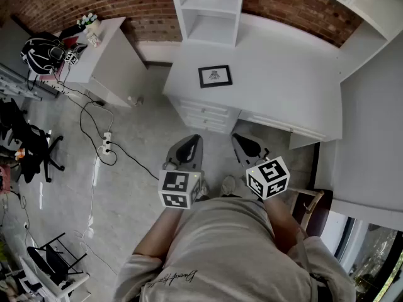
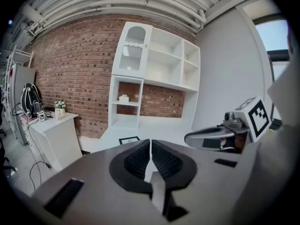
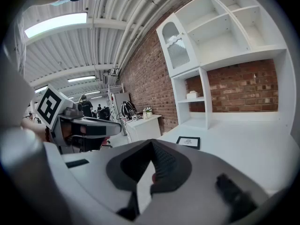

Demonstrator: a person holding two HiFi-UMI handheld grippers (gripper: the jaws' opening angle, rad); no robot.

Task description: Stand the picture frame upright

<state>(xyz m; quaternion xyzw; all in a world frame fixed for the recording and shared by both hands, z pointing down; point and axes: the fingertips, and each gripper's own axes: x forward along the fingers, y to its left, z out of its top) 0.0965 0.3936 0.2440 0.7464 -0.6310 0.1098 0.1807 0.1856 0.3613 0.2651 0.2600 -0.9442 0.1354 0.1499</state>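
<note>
A small black picture frame [image 1: 215, 76] lies flat on the white desk [image 1: 283, 74], near its left front corner. It also shows beyond the jaws in the left gripper view, picture frame [image 2: 128, 139], and in the right gripper view, picture frame [image 3: 189, 142]. My left gripper [image 1: 192, 139] and right gripper [image 1: 239, 139] hang side by side over the floor, short of the desk front and well apart from the frame. The left gripper [image 2: 150, 142] has its jaws shut with nothing between them. The right gripper [image 3: 151, 142] has its tips touching and is also empty.
Drawers [image 1: 204, 115] sit under the desk front. A white shelf unit [image 1: 208, 8] stands at the back of the desk. A side table [image 1: 104, 55] with a backpack [image 1: 41, 55] is at the left. Cables and a power strip [image 1: 106, 145] lie on the floor. A wooden chair [image 1: 312, 206] stands at the right.
</note>
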